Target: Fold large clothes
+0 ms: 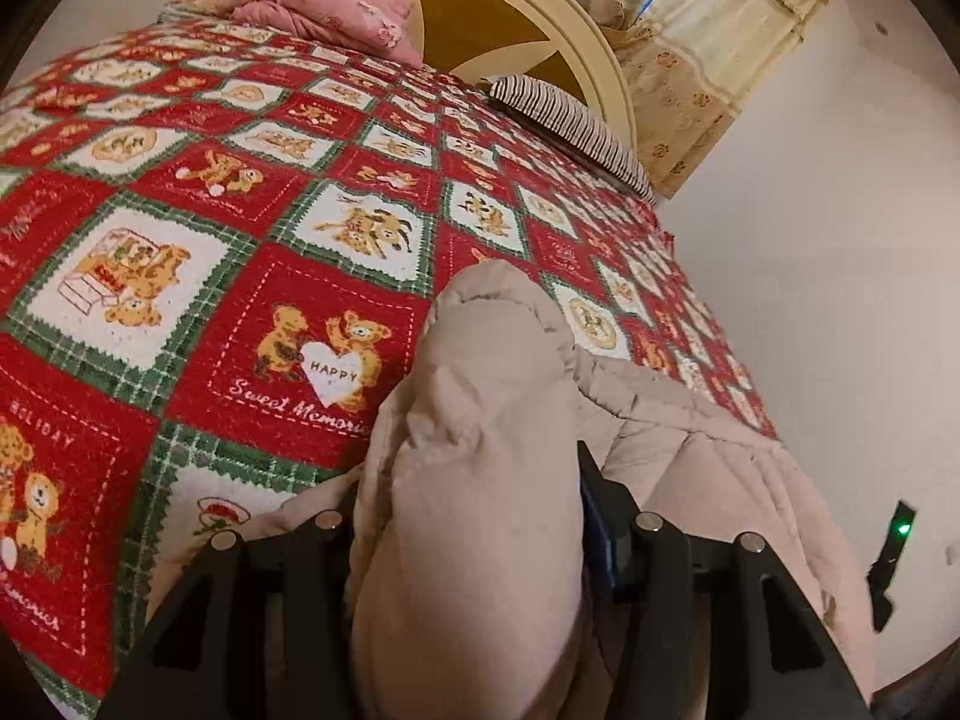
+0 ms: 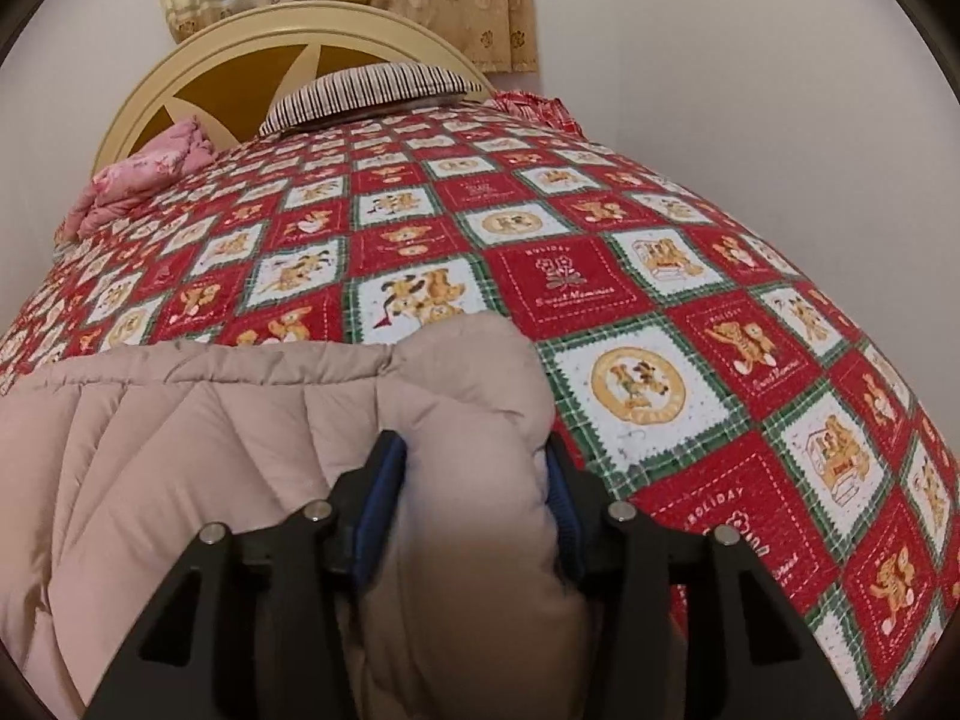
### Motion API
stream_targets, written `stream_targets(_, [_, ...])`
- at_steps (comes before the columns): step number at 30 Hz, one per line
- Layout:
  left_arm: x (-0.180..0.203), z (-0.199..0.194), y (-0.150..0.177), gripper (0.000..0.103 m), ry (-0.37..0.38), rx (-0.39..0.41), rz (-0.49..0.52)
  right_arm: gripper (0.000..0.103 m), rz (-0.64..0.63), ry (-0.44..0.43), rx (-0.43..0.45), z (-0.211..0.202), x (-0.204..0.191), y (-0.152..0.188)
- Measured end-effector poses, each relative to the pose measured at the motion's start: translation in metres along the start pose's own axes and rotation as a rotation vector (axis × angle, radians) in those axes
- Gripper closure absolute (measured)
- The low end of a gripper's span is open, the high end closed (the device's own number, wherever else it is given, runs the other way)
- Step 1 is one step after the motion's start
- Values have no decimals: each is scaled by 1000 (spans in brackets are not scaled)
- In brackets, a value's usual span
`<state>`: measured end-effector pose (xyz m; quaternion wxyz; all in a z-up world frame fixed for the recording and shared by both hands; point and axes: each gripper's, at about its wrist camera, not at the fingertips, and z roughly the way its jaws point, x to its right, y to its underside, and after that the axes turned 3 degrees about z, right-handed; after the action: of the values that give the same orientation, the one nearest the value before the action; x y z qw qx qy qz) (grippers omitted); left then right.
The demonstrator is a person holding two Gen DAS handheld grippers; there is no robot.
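Presently both claws, left claw (image 1: 468, 516) and right claw (image 2: 474, 480), clamp the beige padded coat (image 2: 240, 420) on the bed (image 2: 660, 300); folding looks barely begun.

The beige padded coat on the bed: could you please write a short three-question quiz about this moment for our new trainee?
1. True or false: both grippers are shut on the beige padded coat.
2. Multiple choice: what lies at the headboard end next to the striped pillow? A) a pink quilted bundle B) a blue towel C) a laptop
3. Fill in: the coat rests on a red, green and white ____ printed with teddy bears.

Key
1. True: the left gripper and the right gripper each pinch a thick fold of it.
2. A, the pink quilted bundle.
3. Bedspread.
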<state>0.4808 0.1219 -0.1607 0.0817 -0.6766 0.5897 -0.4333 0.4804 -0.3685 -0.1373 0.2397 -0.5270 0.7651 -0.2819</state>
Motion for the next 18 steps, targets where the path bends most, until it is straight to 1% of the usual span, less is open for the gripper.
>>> stream_targets(2, [3,1,0,50,-26,-6,15,52,2,7,-60,-4,0,-8])
stream_targets(3, [3,2,0,50,-35,-7,19,54,18,37,-49,-17,0,-13])
stream_targets(4, [4,2,0,50,-41,-8,22,54,53,42,42,-46,-1,-16])
stream_targets(5, [4,2,0,50,-46,-9,26,56,79,24,121,-72,-4,-17])
stream_targets(6, [5,3,0,50,-53,-8,31,59,91,-8,170,-96,-11,-17])
stream_targets(7, [5,3,0,50,-59,-8,35,63,86,-36,176,-110,-19,-16])
stream_targets(8, [6,3,0,50,-68,-7,40,72,69,-91,160,-126,-37,-13])
stream_targets(9, [7,3,1,50,-77,-6,45,74,60,-140,144,-134,-49,-10])
stream_targets(10, [8,2,1,50,-85,-5,51,74,48,-209,122,-142,-65,-4])
stream_targets(11, [10,3,1,50,-101,-5,61,74,29,-262,98,-145,-83,2])
stream_targets(12, [11,3,2,50,-110,-5,66,74,-14,-295,69,-146,-110,10])
stream_targets(13, [12,3,2,50,-121,-6,74,74,-47,-299,56,-143,-126,16])
stream_targets(14, [13,3,2,50,-131,-6,80,74,-90,-291,45,-137,-148,23])
stream_targets(15, [14,3,3,50,-140,-6,86,74,-107,-285,39,-130,-160,28])
stream_targets(17, [14,3,3,50,-150,-8,92,74,-107,-271,-3,-106,-178,39])
stream_targets(18, [13,3,3,50,-151,-9,93,77,-109,-233,-30,-88,-183,48])
